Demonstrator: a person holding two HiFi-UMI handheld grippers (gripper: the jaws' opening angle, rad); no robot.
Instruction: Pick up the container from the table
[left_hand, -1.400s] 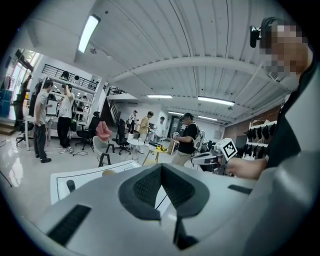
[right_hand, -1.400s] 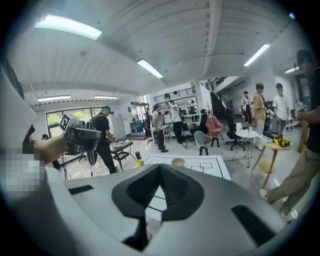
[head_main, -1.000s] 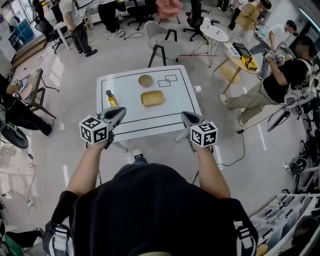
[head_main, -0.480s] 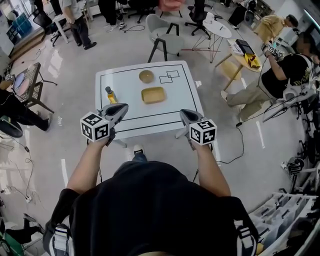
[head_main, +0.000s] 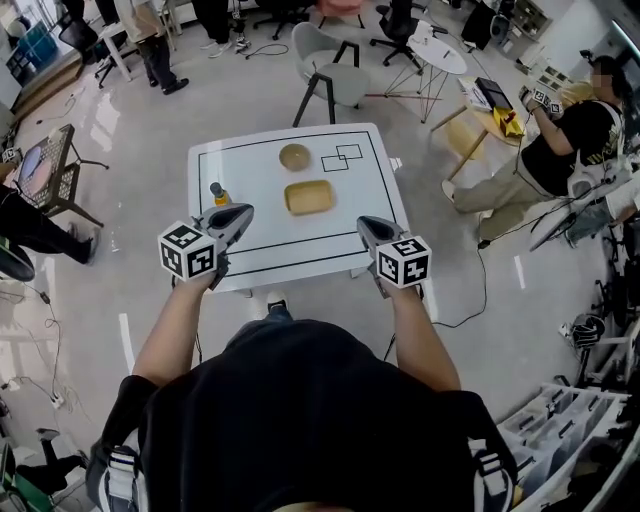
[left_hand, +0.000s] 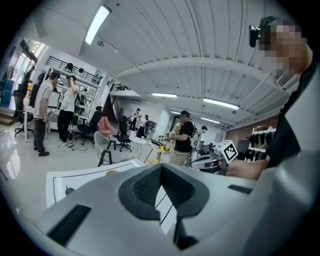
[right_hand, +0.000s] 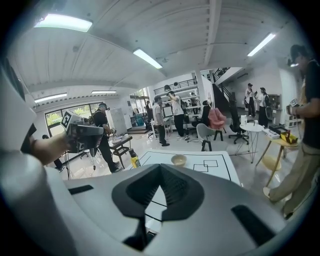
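The container, a shallow tan rectangular tray, lies in the middle of the white table. My left gripper hangs over the table's near left edge, close to a small yellow bottle, its jaws shut with nothing in them. My right gripper hovers at the near right edge, also shut with nothing held. Both sit well short of the container. In the right gripper view the jaws hide the container; the bottle and a bowl show beyond them.
A round tan bowl stands behind the container, next to two black outlined squares. A grey chair is beyond the table. People stand around the room; one sits at the right by a small round table.
Both grippers have edged forward and slightly down over the table's near edge, the left one nearer the bottle. Their jaws stayed shut.
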